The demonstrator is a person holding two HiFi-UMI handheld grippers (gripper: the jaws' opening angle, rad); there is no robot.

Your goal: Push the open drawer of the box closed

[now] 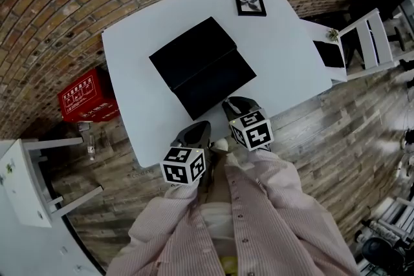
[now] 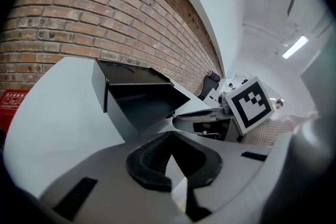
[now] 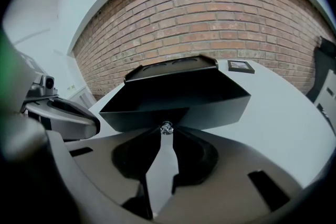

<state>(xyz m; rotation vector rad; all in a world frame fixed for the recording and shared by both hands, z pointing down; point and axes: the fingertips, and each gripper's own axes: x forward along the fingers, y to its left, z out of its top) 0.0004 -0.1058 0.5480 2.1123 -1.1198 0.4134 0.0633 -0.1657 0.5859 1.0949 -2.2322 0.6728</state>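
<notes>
A black box (image 1: 191, 48) lies on the white table (image 1: 136, 74), its drawer (image 1: 217, 84) pulled out toward me. The drawer's front (image 3: 210, 105) fills the right gripper view, with a small clear knob (image 3: 167, 127) low at its middle. My right gripper (image 3: 167, 131) is at the drawer front (image 1: 234, 102), its jaw tips closed on that knob. My left gripper (image 1: 199, 130) hovers left of it near the table's front edge. Its jaws meet at the tips (image 2: 169, 135) with nothing between them. The open drawer (image 2: 142, 102) is ahead of it.
A framed picture (image 1: 250, 0) lies at the table's far corner. On the floor to the left stands a red box (image 1: 84, 97), with a white shelf (image 1: 26, 184) nearer me. A white chair (image 1: 369, 42) and a small side table (image 1: 323, 42) stand to the right.
</notes>
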